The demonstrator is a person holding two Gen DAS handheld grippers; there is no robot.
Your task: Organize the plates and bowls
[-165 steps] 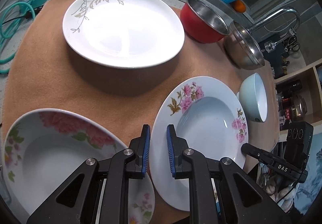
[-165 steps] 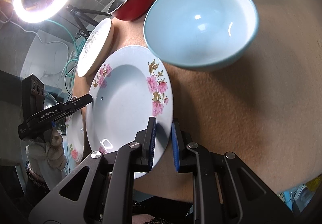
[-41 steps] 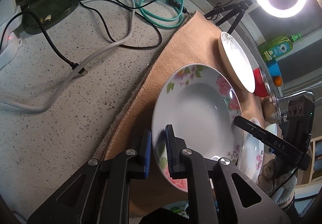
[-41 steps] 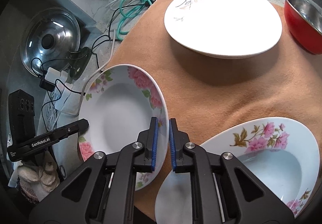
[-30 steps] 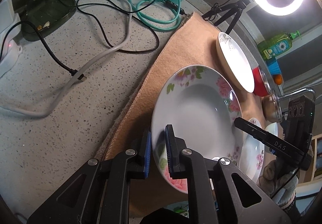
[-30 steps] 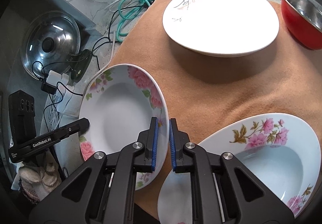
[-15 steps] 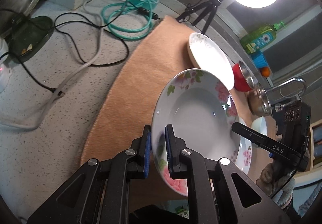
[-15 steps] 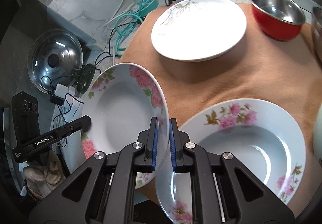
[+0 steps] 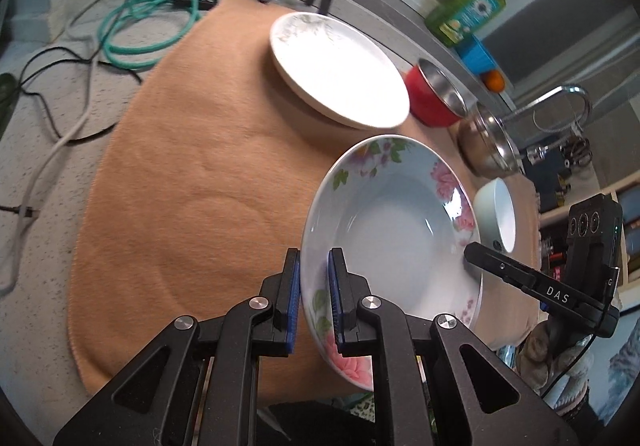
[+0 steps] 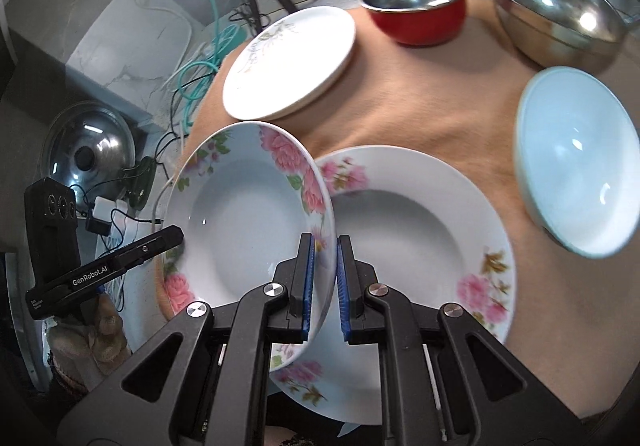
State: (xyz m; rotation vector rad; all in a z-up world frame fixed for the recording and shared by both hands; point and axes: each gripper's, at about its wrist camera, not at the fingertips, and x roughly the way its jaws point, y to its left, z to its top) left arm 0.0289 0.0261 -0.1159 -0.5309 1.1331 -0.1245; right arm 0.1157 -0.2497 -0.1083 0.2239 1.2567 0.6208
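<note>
Orange cloth (image 9: pixel 192 173) covers the worktop (image 9: pixel 36 149), and a flowered deep plate (image 9: pixel 392 230) is held tilted above it by both grippers.

Largest after the cloth, in the right wrist view, a second flowered plate (image 10: pixel 420 246) lies flat at lower centre, partly under the held one; a white plate (image 10: pixel 292 61) sits at upper centre, a steel bowl (image 10: pixel 556 29) upper right, a pale blue bowl (image 10: pixel 576 161) at right, a red bowl (image 10: pixel 418 11) up top. The left gripper (image 9: pixel 314 298) is clenched on the held plate's near rim; the right gripper (image 10: pixel 324 282) clamps the opposite rim.
</note>
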